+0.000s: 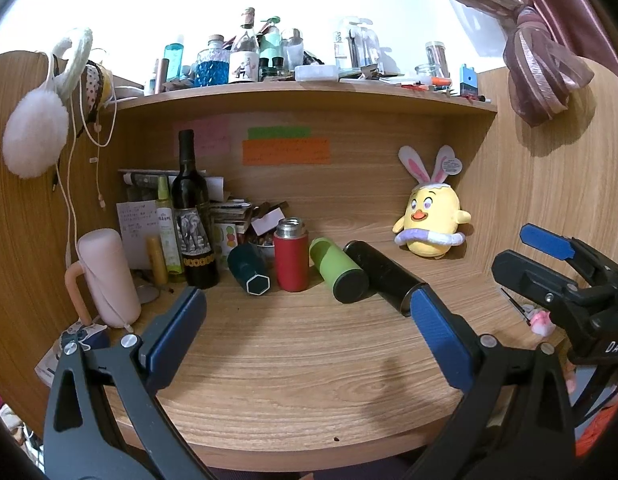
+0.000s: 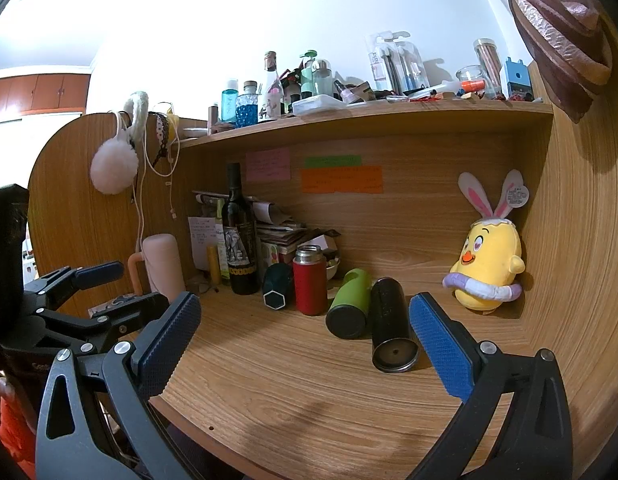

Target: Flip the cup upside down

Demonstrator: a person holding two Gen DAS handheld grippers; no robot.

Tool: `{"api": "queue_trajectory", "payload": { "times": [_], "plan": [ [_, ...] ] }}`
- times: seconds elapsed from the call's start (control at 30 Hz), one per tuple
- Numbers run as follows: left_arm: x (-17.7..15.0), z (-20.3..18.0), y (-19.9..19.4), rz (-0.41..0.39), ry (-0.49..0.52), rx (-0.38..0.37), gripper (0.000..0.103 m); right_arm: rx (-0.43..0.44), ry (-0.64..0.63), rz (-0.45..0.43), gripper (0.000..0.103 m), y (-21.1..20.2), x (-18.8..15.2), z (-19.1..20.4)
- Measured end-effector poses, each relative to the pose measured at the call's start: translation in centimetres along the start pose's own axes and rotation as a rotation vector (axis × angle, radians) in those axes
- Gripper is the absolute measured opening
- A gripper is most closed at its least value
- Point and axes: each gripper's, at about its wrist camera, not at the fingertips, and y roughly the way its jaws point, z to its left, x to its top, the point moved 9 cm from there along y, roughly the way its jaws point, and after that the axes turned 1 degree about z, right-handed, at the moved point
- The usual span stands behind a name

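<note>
A red cup with a steel neck stands upright near the back of the wooden desk. A dark teal cup, a green cup and a black cup lie on their sides beside it. My left gripper is open and empty, hovering over the desk in front of the cups. My right gripper is open and empty, its right finger close to the black cup. The right gripper also shows at the right edge of the left wrist view.
A wine bottle, a pink mug and stacked papers crowd the back left. A yellow chick plush sits at the back right. A shelf full of bottles hangs overhead. Wooden walls close both sides.
</note>
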Motion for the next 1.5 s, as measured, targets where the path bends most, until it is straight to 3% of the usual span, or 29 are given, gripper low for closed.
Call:
{"api": "queue_trajectory", "payload": {
  "times": [1.5],
  "plan": [
    [0.1,0.2,0.3,0.002,-0.013,-0.016,0.103,-0.002,0.02,0.025,0.103,1.1,-0.6,-0.8]
  ]
}}
